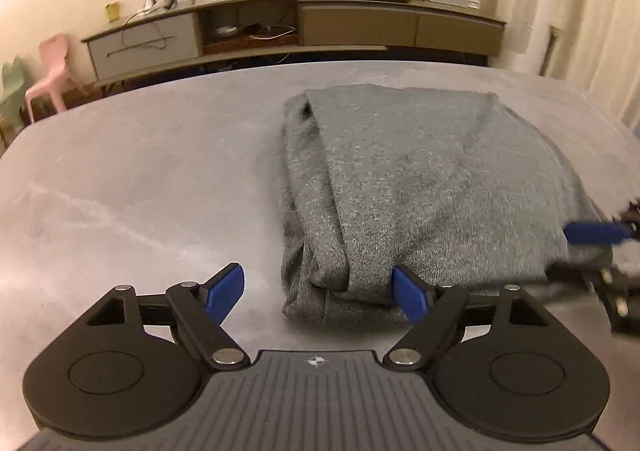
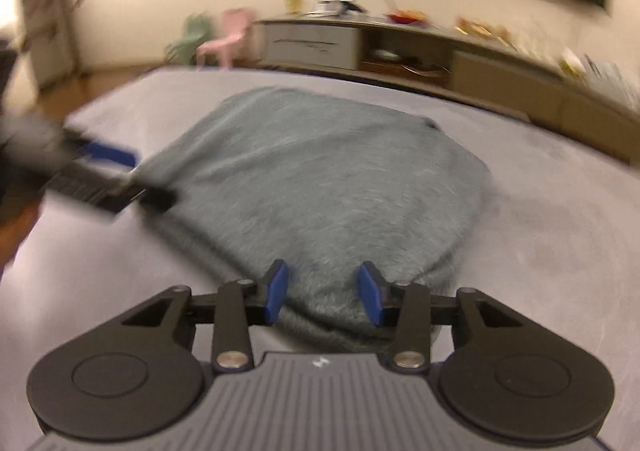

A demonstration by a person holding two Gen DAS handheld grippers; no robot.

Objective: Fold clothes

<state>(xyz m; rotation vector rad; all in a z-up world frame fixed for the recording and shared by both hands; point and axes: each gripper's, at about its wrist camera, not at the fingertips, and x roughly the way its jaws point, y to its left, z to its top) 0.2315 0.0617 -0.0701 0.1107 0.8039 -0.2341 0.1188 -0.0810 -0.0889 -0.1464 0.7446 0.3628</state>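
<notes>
**Left wrist view: both tools were open at the sweater's near edge**

Left wrist view showed my left tool (image 1: 318, 293) spread wide open, holding nothing. Its right finger (image 1: 408, 293) touched the near edge of the folded gray sweater (image 1: 420, 187). The sweater lay flat on the gray worktop (image 1: 120, 191). My right tool (image 2: 324, 297) was open too, with its blue fingers (image 2: 276, 291) just over the sweater's near edge. That picture was blurry. A long cabinet (image 1: 280, 27) stood by the wall behind.

Both wrist views look low and close across one folded garment (image 1: 420, 187).
</notes>
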